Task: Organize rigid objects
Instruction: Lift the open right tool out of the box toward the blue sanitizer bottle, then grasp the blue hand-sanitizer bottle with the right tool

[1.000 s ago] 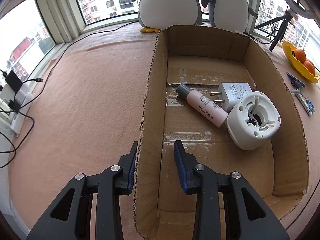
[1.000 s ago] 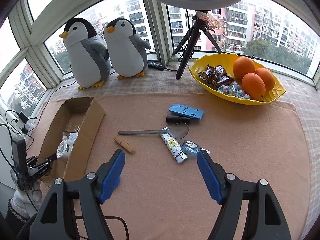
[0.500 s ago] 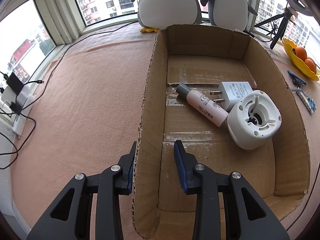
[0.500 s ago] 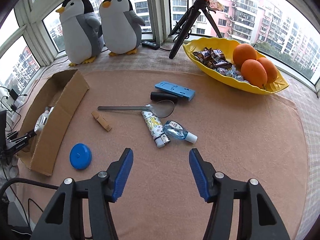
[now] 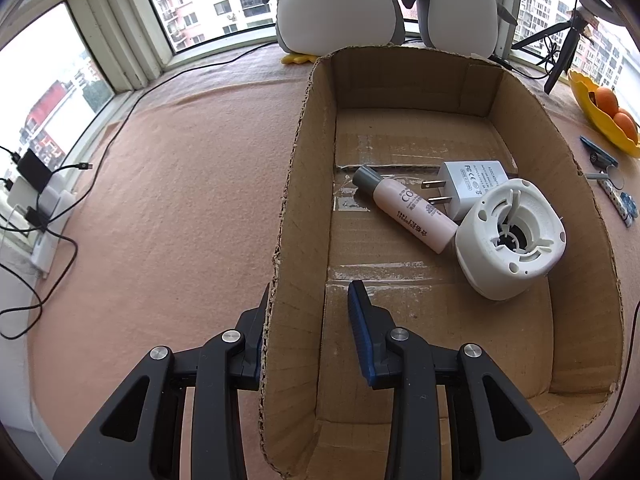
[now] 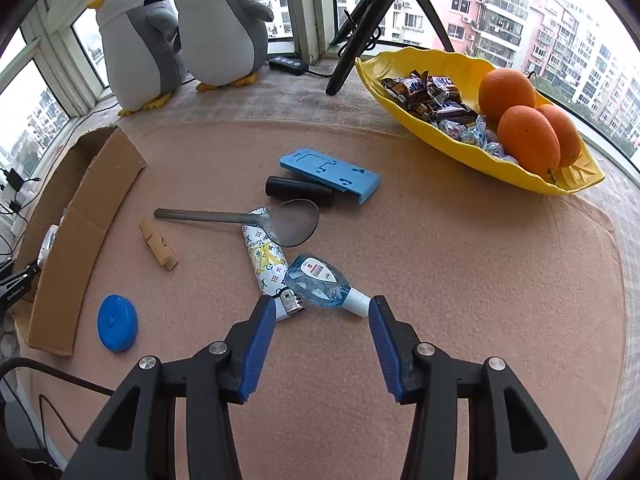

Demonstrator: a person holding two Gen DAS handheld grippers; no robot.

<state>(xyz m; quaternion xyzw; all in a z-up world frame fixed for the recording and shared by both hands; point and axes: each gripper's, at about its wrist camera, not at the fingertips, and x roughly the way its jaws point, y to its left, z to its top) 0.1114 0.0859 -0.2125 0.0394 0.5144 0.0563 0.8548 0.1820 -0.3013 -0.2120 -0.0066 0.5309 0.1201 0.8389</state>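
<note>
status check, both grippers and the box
Left gripper astride cardboard box wall, not clamped. Right gripper open, nearing blue bottle. Lighter alongside.

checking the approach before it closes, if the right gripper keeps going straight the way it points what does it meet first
Most likely the small clear blue bottle: it lies just ahead of the open right gripper, its white cap near the right-side finger. The patterned lighter sits close beside it; depth is hard to judge.

Right gripper [image 6: 322,340] has advanced toward the blue bottle [image 6: 322,284] and lighter [image 6: 268,264]; its jaws have narrowed.
</note>
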